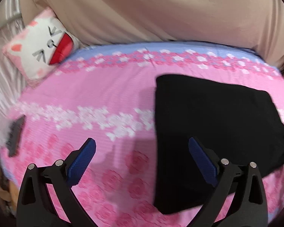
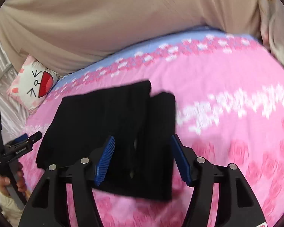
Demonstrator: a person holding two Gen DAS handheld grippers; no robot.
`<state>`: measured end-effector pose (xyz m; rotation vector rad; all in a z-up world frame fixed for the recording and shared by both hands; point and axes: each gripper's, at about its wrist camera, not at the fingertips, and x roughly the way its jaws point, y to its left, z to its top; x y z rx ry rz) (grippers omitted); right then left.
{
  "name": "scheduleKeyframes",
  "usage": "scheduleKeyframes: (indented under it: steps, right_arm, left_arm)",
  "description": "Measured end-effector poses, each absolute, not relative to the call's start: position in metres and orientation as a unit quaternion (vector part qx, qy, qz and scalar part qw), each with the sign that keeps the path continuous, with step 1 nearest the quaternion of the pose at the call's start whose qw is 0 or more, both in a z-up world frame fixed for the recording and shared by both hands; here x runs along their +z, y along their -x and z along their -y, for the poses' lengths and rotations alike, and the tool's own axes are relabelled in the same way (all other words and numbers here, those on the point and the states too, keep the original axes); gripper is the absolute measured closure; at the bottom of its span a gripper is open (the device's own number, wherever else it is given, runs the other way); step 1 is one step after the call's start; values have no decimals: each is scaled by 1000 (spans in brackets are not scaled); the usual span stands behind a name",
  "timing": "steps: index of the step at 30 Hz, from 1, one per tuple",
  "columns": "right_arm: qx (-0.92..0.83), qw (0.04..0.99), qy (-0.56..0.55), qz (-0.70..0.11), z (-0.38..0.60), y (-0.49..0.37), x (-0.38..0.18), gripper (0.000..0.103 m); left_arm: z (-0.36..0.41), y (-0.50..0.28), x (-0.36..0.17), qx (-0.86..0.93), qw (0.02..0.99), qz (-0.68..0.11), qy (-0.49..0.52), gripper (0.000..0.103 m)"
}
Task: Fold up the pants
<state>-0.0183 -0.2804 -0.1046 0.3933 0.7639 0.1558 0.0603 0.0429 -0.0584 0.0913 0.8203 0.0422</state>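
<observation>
Black pants (image 1: 208, 113) lie folded into a compact block on the pink flowered bed sheet (image 1: 104, 94). My left gripper (image 1: 142, 143) hangs open above the sheet just left of the pants, and its right finger (image 1: 200, 157) overlaps their left edge in the view. In the right wrist view the pants (image 2: 96, 117) lie straight ahead, a narrower folded layer on their right side. My right gripper (image 2: 142, 138) stands open over their near edge; black cloth shows between the blue pads, which do not press on it. The left gripper (image 2: 28, 138) appears at the far left, held by a hand (image 2: 19, 179).
A cat-face cushion (image 1: 39, 49) leans at the bed's far left corner. Beige fabric (image 1: 161, 9) fills the back. A dark flat object (image 1: 15, 136) lies at the sheet's left edge beside white satin cloth (image 1: 1, 75). Bare sheet (image 2: 227, 104) spreads right of the pants.
</observation>
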Motion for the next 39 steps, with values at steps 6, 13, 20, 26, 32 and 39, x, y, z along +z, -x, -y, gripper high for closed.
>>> scheduleKeyframes:
  steps: [6,13,20,26,32,39]
  right_arm:
    - [103,906,-207,-356,276,31,-106,41]
    - [148,888,-214,-379,259,3,-119,51]
    - [178,901,-188,-348,239,25,-70,85]
    - [122,886,-242,-375,266,35,-120,72]
    - [41,918,-159,-362,262,47,-99,60]
    - [8,917,-170,-360,280,51,-99,46]
  left_arm:
    - [-46,-51,-86,-53,887,-458,30,7]
    - [-56,-69,-105,-148,841,-503,131,53]
    - [-67,-70,-77,-169,844,-498,108,68]
    - [-62,-48,-81,-81,878,-469,44,32]
    - [-39,-25,-43,-4,929,-365,-57,8]
    - [-21,-32,-47,9,927,-367,-78,8]
